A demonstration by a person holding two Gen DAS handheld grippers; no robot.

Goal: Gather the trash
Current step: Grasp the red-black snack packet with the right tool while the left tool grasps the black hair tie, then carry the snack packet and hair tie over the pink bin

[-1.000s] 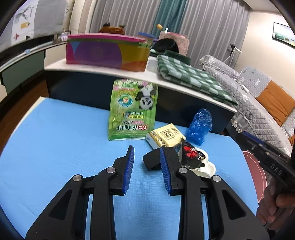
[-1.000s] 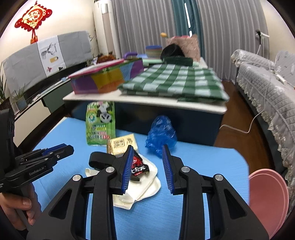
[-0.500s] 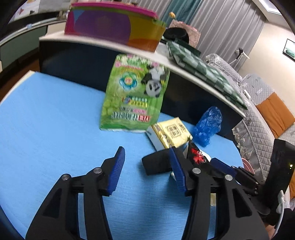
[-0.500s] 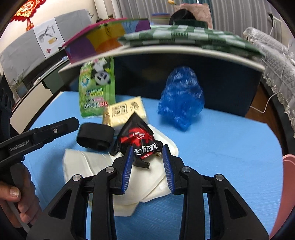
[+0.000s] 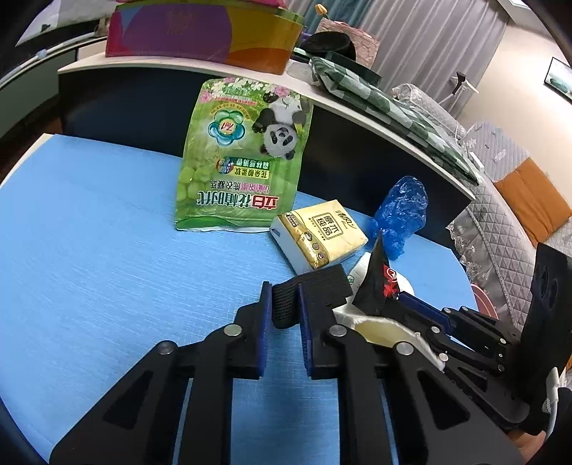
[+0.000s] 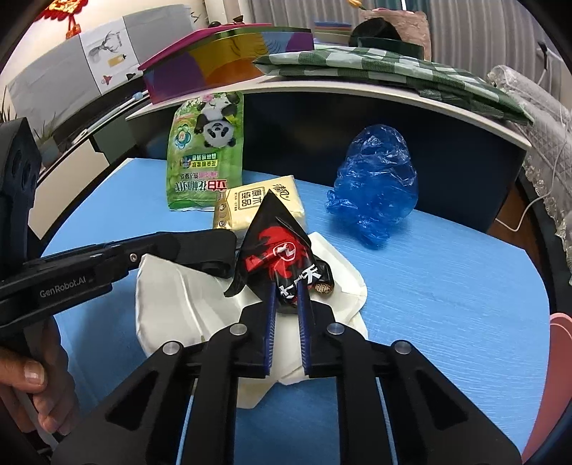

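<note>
Trash lies on a blue table [image 5: 89,250]. My left gripper [image 5: 281,298] is shut on a black band [image 5: 307,289], seen also in the right wrist view [image 6: 211,250]. My right gripper [image 6: 286,289] is shut on a black and red snack wrapper [image 6: 282,250], whose tip stands up in the left wrist view [image 5: 377,282]. The wrapper rests over a white paper bag [image 6: 171,304]. A yellow tissue pack [image 5: 321,232], a green panda pouch [image 5: 239,161] and a crumpled blue plastic bag [image 6: 375,186] lie behind.
A dark counter [image 5: 357,143] stands right behind the table, carrying a colourful box [image 5: 200,32] and a green checked cloth [image 6: 393,68]. A pink round thing [image 6: 557,375] sits at the table's right edge. A sofa [image 5: 518,200] is on the right.
Both grippers have moved forward and closed: the left on the black band, the right on the snack wrapper, which now stands tilted up.
</note>
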